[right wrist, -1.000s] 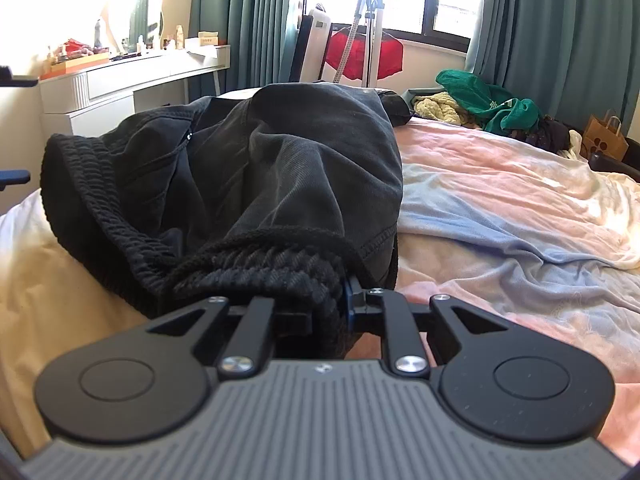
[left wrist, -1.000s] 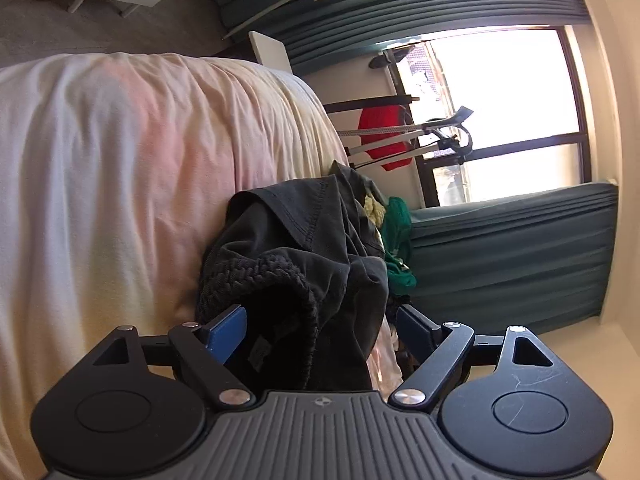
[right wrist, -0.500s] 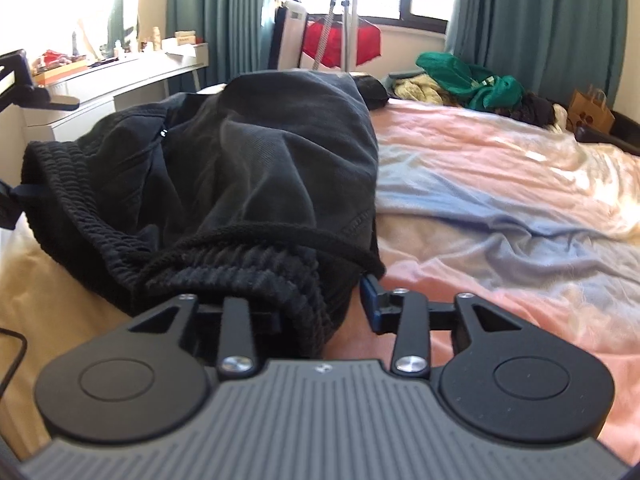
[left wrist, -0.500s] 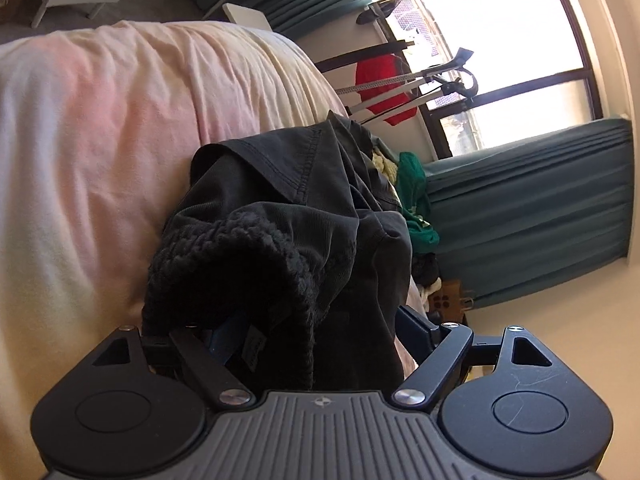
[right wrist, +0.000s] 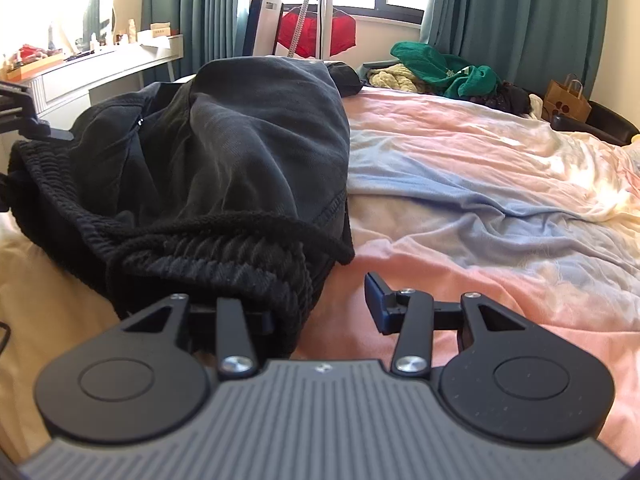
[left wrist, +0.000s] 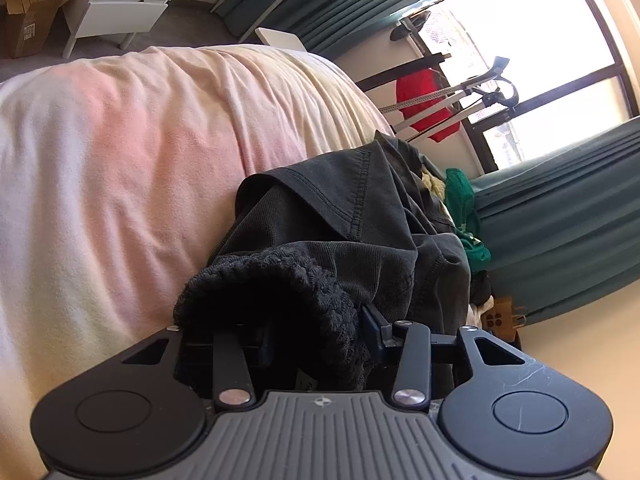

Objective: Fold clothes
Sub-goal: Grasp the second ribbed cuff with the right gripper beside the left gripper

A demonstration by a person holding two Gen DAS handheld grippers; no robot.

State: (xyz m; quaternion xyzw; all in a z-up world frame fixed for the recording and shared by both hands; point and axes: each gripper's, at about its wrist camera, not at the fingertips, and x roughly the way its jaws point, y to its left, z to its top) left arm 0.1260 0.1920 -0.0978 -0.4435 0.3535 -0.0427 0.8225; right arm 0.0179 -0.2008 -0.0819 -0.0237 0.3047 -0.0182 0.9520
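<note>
At the bed's point(right wrist: 460, 184) near edge, a dark garment point(right wrist: 248, 140) heaped, ribbed knit hem toward both cameras. Left claw point(left wrist: 316, 344) now clenched on that hem, after standing wide around it a second ago. Right claw point(right wrist: 320, 312) now spread apart, after gripping the same hem a second ago; one finger hidden under the knit, the other bare over the sheet. Reads as a handover: hold passed from right to left, freeing the right to take a fresh spot for the fold. No tidy fold showing yet; garment bunched and domed near the edge. Pink, cream and blue sheet rumpled across the bed. Toward the far edge, a pile of green and yellow clothes point(right wrist: 440, 68). Beyond, teal curtains point(right wrist: 516, 20), a bright window, a red cloth point(right wrist: 316, 32) on a stand, a white desk point(right wrist: 100, 68) along the wall, a paper bag point(right wrist: 566, 100) by the far corner.
</note>
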